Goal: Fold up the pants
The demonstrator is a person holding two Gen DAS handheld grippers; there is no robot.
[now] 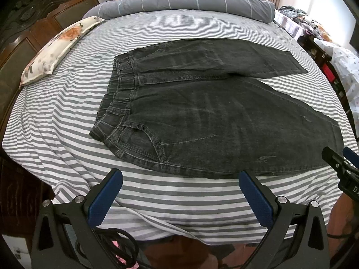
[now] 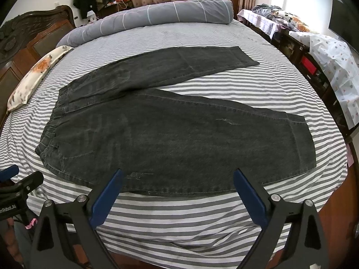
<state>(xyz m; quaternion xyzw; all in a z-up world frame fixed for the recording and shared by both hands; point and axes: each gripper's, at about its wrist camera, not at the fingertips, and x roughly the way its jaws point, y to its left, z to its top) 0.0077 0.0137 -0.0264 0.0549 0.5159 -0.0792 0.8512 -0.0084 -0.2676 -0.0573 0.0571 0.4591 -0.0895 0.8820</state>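
Dark grey denim pants [image 1: 202, 116] lie flat on the striped bed sheet [image 1: 67, 116], waistband to the left and both legs spread apart to the right. My left gripper [image 1: 180, 176] hangs open above the sheet, just short of the pants' near edge by the hip. In the right wrist view the same pants [image 2: 179, 134] fill the middle, and my right gripper [image 2: 178, 174] stands open over the near leg's lower edge with nothing between its fingers. The right gripper also shows at the right edge of the left wrist view [image 1: 341, 157].
A floral pillow [image 1: 53, 49] lies at the left by the carved wooden headboard [image 1: 33, 22]. A rolled grey duvet [image 1: 190, 2] runs along the far side. A cluttered bench [image 2: 314, 51] stands past the bed's right edge. Cables [image 1: 116, 246] hang below the near edge.
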